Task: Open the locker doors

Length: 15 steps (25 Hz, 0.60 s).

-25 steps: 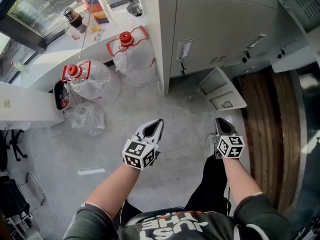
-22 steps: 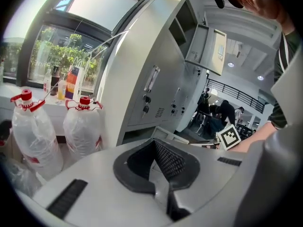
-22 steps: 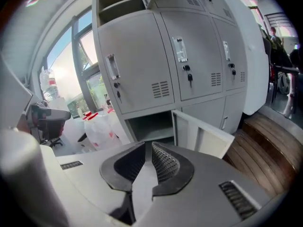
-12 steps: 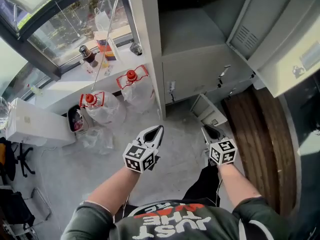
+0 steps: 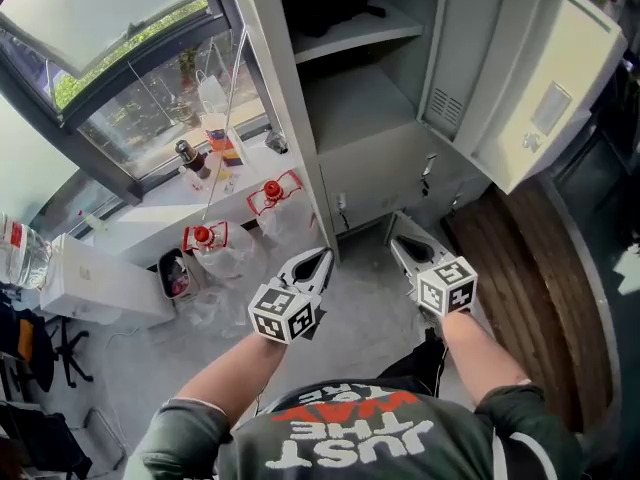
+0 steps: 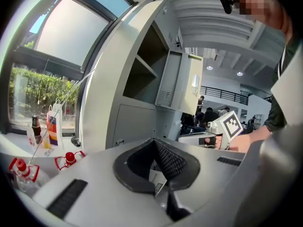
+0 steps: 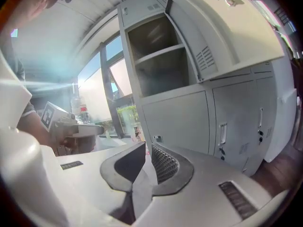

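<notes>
Locker door [image 5: 545, 88] open; left gripper view: people [image 6: 208, 116], probably.

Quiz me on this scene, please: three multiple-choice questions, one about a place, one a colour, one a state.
1. Where do the two clear jugs stand? A on a chair; B on the floor beside the locker; C on the windowsill.
2. Their caps are: A blue; B red; C white.
3. The locker's upper door is: A shut; B missing; C open.
Answers: B, both sit on the floor left of the locker; B, red caps show; C, it hangs swung out, baring a shelf.
</notes>
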### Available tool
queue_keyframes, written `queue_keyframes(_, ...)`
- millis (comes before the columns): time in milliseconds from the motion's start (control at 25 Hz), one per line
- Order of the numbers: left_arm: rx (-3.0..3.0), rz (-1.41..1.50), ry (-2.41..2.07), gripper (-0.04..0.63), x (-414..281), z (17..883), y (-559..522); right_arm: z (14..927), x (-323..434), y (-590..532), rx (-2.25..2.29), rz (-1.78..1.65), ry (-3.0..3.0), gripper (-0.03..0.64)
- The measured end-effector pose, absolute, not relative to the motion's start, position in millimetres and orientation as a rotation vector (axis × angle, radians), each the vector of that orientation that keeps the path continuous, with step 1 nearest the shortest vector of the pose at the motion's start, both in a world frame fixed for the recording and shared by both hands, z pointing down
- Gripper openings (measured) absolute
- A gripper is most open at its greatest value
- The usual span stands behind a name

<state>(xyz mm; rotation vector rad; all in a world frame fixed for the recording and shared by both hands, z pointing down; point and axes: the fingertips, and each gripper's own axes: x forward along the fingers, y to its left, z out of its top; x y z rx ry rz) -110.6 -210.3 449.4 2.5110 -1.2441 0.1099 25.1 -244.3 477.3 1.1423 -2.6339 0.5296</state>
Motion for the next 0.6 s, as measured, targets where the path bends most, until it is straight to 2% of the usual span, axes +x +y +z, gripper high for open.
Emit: queue_keyframes(600,2.679,-0.090,-1.235,-0.003,-105.6,281.8,-202.1,307.5,20.2,-238.6,1.152,0.333,-2.774,0.055)
